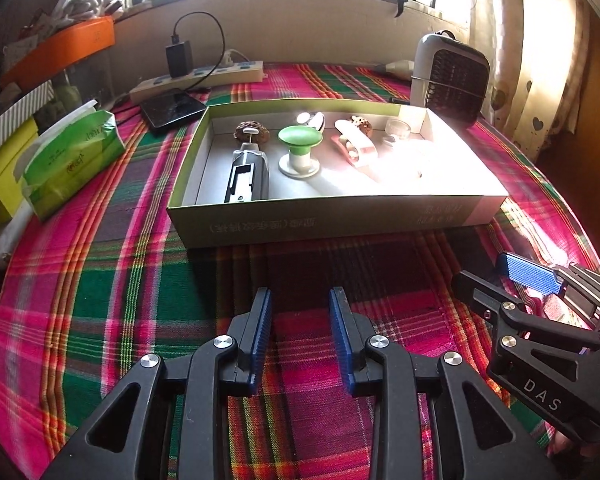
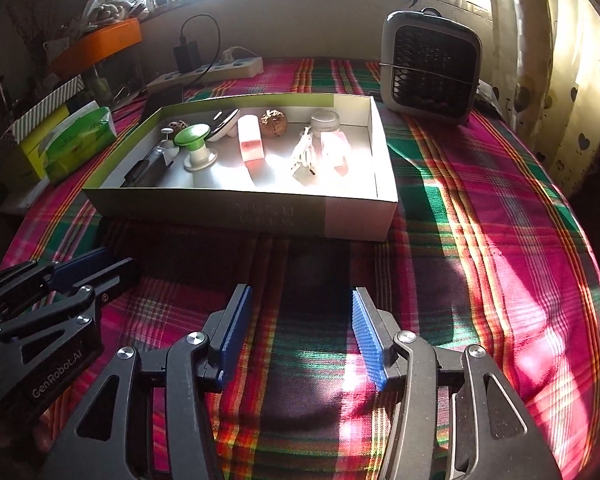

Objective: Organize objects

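Left wrist: both tools (image 1: 300, 300) (image 2: 302, 300) parted, empty, before box (image 1: 300, 220)

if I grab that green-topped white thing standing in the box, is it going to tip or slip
The green-topped white spool-shaped object stands upright in the shallow cardboard box on a flared base, so a sideways nudge probably slides it before tipping it. Its wide top over a narrow stem looks top-heavy, so it could topple. The surface seems smooth plastic, likely slippery; gripping the stem seems safest.

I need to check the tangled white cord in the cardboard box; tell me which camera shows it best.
The right wrist view: the tangled white cord lies distinct on the cardboard box floor, beside a pink block. In the left wrist view sun glare washes out that end of the box.
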`<state>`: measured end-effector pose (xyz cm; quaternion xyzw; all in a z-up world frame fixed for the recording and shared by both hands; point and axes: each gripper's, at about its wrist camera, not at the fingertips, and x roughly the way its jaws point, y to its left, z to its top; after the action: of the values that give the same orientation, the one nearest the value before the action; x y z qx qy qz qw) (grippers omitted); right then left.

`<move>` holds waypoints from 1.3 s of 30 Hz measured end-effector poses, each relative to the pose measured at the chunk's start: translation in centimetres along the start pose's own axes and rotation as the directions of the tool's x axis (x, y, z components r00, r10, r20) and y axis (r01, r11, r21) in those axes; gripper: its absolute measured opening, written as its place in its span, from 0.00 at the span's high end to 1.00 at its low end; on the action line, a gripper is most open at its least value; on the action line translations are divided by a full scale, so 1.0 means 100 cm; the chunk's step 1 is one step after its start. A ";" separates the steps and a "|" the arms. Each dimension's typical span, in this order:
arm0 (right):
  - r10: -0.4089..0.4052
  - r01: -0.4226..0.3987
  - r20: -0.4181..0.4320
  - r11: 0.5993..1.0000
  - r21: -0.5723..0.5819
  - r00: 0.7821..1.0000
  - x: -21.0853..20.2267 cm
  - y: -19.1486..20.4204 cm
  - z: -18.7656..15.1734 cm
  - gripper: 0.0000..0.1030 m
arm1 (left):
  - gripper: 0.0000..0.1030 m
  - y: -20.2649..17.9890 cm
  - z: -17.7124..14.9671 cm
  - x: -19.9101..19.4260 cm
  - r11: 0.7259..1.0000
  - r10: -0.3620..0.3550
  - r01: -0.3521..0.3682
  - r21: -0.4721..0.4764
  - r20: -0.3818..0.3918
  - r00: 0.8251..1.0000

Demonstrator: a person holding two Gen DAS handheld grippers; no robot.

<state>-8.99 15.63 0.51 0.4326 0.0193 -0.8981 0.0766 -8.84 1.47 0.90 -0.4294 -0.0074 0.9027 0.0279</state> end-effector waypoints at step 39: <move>-0.050 0.050 -0.012 0.999 0.019 0.999 0.001 -0.002 -0.002 0.35 | 0.69 -0.009 -0.005 -0.002 0.998 0.056 -0.056 -0.016 0.004 0.998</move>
<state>-8.94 15.85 0.28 0.4377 0.0217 -0.8975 0.0498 -8.27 2.34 0.78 -0.4276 -0.0025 0.9040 -0.0009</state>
